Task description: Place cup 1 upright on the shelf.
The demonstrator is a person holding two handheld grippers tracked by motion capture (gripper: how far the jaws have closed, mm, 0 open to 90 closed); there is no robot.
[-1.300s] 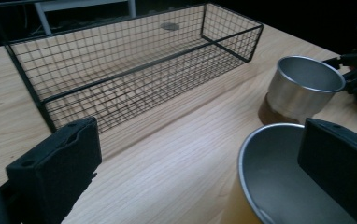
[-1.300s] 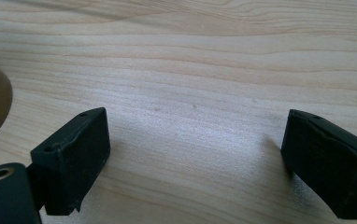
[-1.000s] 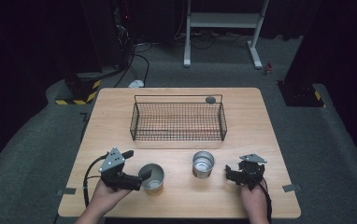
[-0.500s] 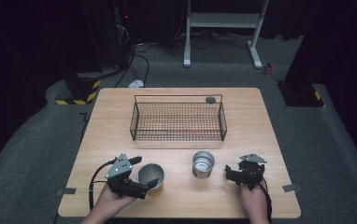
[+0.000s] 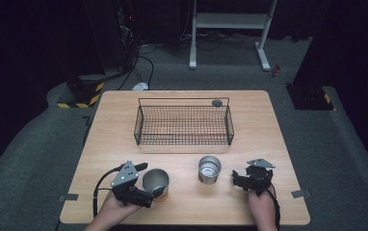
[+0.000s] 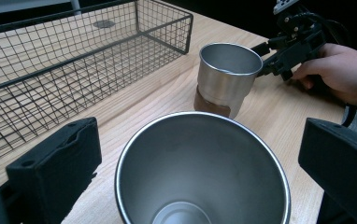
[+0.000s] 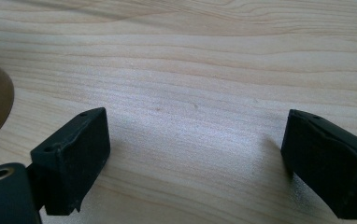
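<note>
Straddling the near steel cup [image 6: 202,170], the left claw [image 5: 149,183] gapes unclenched; right claw [image 5: 238,180] also spread.

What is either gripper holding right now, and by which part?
Nothing is held. The left gripper is open with its jaws on either side of the near steel cup; the right gripper is open over bare table.

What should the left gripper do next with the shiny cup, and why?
Probably close on the cup. In the left gripper view, the left gripper is open, with one jaw on each side of the near steel cup and apparently not yet squeezing it. The cup stands upright on the table, so a gentle squeeze should grip it before lifting toward the wire basket.
</note>
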